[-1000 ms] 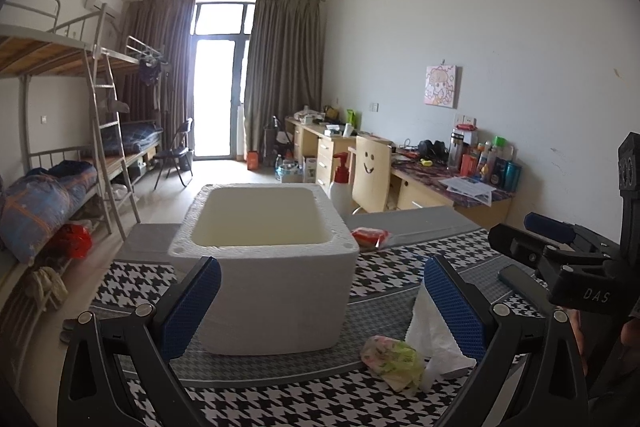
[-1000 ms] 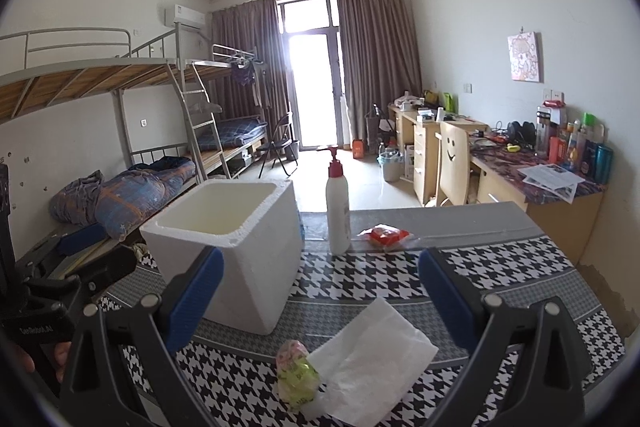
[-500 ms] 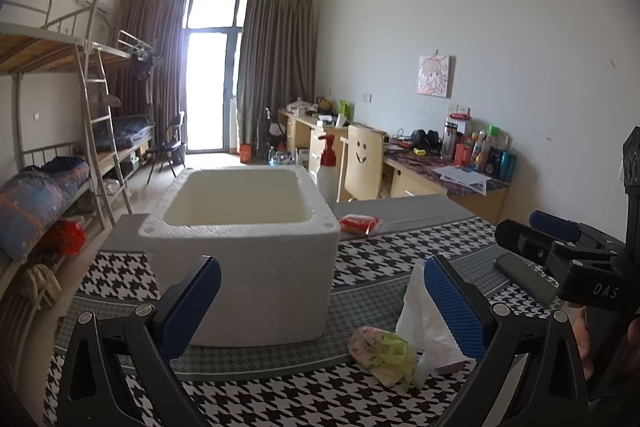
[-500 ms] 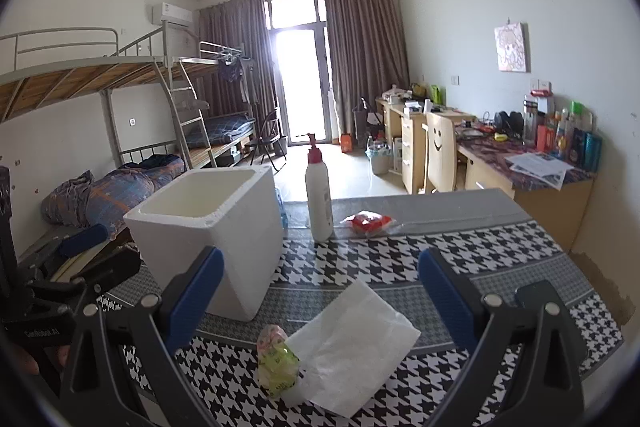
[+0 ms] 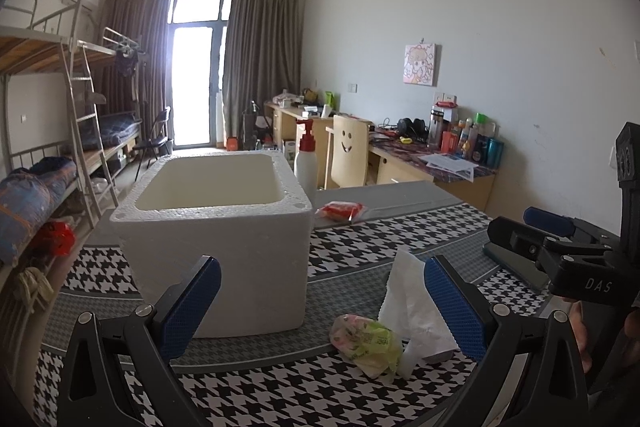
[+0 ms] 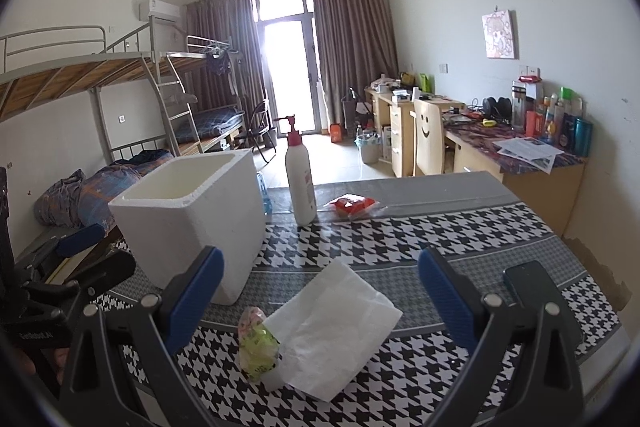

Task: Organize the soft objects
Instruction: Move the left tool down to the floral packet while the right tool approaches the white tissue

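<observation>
— Anything packed yet?
— No. The foam box (image 5: 216, 227) looks empty (floor hidden); tissue pack (image 6: 258, 343) and tissue (image 6: 332, 327) lie on the table beside it. Left gripper (image 5: 320, 307) and right gripper (image 6: 320, 303) gape wide, holding nothing.

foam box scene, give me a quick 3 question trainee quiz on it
1. True or false: the foam box is empty as far as can be seen.
2. What does the green packet touch? A) tissue B) pump bottle C) phone
3. Fill in: both tongs, left and right, are ____.

Key: 1 true; 2 A; 3 open
</observation>
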Tool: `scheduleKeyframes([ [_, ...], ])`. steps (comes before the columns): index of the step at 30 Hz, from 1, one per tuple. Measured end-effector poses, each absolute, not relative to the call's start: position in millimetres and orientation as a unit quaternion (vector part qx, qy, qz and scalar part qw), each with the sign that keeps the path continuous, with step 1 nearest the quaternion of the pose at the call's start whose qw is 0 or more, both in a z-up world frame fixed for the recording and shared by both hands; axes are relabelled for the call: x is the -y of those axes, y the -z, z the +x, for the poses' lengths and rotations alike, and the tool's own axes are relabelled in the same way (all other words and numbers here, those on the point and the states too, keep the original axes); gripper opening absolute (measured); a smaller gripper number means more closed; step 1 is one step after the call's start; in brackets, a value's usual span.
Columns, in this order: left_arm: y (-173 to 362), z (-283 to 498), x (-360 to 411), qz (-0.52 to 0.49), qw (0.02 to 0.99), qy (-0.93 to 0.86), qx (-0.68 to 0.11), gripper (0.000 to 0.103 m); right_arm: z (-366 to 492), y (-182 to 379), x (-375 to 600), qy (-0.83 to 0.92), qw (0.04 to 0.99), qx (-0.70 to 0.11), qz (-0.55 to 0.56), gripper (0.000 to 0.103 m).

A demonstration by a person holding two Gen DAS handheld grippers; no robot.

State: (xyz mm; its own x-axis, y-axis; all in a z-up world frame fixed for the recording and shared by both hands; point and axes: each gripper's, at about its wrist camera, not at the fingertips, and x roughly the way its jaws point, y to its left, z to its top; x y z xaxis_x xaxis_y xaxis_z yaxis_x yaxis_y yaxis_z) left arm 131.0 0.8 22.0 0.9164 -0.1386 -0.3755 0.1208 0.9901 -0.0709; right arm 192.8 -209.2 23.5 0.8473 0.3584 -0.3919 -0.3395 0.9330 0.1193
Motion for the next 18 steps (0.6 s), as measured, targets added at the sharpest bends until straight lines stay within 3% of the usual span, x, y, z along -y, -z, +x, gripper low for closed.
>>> scheduleKeyframes([
  [18, -4.0, 137.9, 8.5, -0.03, 0.972, 0.088, -0.217, 0.102, 194.4, -9.9, 220.6, -0.177, 0.957, -0.226, 0.044, 0.099],
])
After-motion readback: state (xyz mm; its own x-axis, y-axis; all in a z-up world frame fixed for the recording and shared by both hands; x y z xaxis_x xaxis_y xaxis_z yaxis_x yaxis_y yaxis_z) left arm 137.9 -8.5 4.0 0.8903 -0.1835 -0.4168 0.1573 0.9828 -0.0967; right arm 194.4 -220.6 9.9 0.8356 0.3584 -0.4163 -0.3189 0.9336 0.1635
